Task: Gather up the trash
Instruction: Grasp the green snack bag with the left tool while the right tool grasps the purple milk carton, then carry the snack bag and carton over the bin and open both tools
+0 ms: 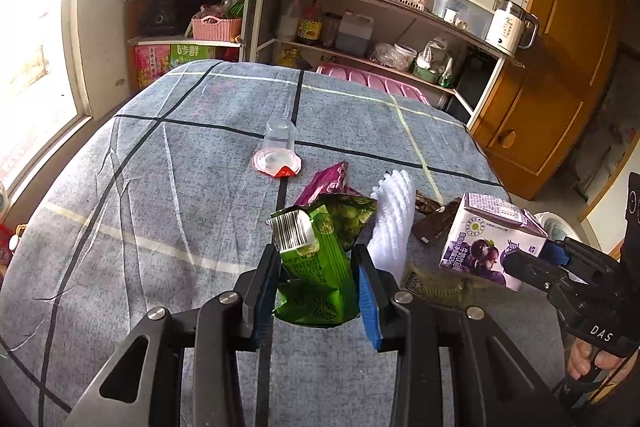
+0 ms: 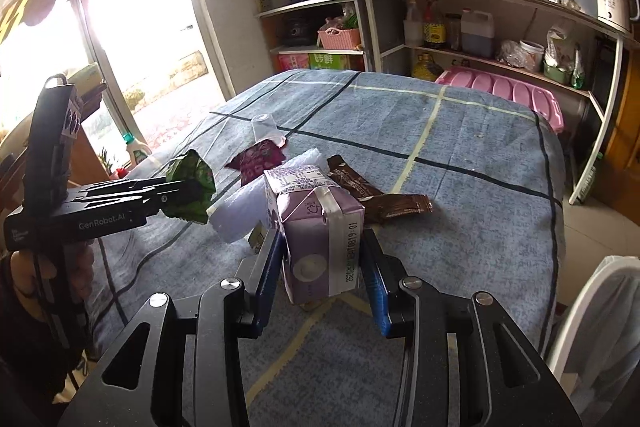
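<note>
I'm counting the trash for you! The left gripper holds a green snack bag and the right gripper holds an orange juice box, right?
Almost. The left gripper does hold the green snack bag, but the box in the right gripper is a purple milk carton with grapes pictured on it, not orange. The right wrist view shows it clearly.

We count one green wrapper (image 1: 320,255), one purple carton (image 2: 316,227), two brown sachets (image 2: 396,205), one magenta packet (image 2: 258,157), one overturned cup (image 1: 279,137)

Cup (image 1: 279,135) upside down on lid (image 1: 276,162), wrapper (image 1: 325,182) near, carton (image 1: 489,239) right of pouch (image 1: 320,259)
</note>
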`<action>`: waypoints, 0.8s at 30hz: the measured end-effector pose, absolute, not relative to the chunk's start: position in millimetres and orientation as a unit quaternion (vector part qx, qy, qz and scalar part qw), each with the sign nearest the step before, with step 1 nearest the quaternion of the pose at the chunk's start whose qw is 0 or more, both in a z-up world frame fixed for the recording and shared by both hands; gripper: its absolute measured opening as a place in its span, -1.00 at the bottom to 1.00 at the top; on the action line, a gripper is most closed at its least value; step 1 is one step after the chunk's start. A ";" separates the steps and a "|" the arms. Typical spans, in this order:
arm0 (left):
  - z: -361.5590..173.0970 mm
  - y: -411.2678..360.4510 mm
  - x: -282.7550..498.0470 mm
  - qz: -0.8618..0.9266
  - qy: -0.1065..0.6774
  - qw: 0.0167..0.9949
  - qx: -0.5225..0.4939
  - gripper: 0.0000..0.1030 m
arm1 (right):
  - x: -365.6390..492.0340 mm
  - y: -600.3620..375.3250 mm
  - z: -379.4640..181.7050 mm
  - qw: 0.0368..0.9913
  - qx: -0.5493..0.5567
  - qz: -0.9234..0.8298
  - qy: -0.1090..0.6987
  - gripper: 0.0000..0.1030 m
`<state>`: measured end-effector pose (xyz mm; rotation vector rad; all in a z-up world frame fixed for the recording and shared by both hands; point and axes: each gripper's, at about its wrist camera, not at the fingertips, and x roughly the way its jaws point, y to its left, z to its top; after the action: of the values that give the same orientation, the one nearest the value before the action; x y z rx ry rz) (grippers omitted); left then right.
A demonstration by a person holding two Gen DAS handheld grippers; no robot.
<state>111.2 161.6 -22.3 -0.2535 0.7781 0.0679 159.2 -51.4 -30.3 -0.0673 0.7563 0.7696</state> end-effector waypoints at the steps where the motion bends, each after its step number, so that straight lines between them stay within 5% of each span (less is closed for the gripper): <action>1: -19.8 158.5 109.7 0.030 0.377 0.918 -0.121 -0.28 | 156.9 -56.4 -29.3 0.860 -0.025 0.362 0.358 -0.22; 24: 19.9 20.9 109.5 -0.081 0.349 0.933 -0.023 -0.28 | 115.9 -162.9 4.4 0.917 0.048 0.245 0.310 -0.22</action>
<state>109.5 20.9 19.9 -0.0462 0.7131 -0.1655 115.9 -162.9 4.4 0.0996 0.6368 0.5041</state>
